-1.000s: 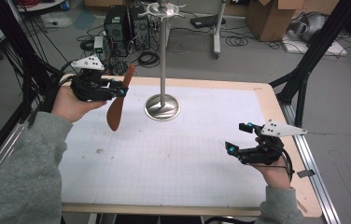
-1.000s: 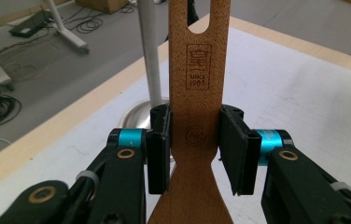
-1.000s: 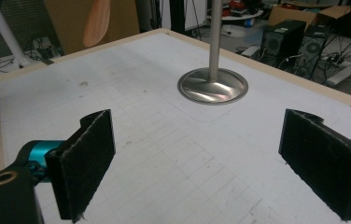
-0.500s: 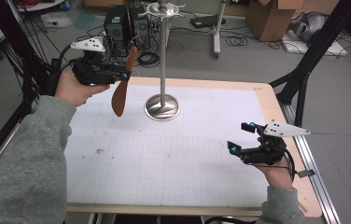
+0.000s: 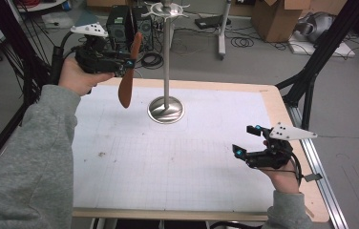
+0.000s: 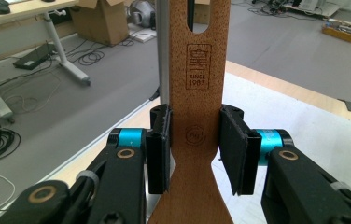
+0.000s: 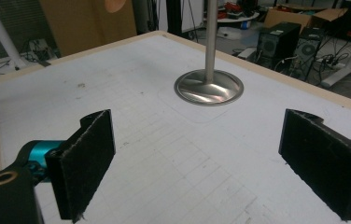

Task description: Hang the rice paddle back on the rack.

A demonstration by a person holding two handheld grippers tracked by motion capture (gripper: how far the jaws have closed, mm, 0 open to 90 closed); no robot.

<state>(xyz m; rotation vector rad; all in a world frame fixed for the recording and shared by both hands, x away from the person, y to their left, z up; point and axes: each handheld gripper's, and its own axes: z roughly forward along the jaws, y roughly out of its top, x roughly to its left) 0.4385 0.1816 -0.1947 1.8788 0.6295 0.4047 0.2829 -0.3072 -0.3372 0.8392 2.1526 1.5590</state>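
In the upper left of the high view, a wooden spatula [image 5: 126,81] is held in the air by the left gripper [image 5: 126,64], clenched on the handle; the blade hangs down over the counter's [image 5: 273,102] far left edge. In the left gripper view the handle [image 6: 196,116] is seen pressed between both pads, with a slot and a burned stamp above the grip. A metal stand [image 5: 166,71] is seen just right of the spatula, its round base [image 5: 166,109] resting on the counter's white gridded mat [image 5: 168,162]. At the lower right, the right gripper [image 5: 247,141] is held low over the mat, released, jaws wide apart with nothing between them, pointed toward the stand's base.
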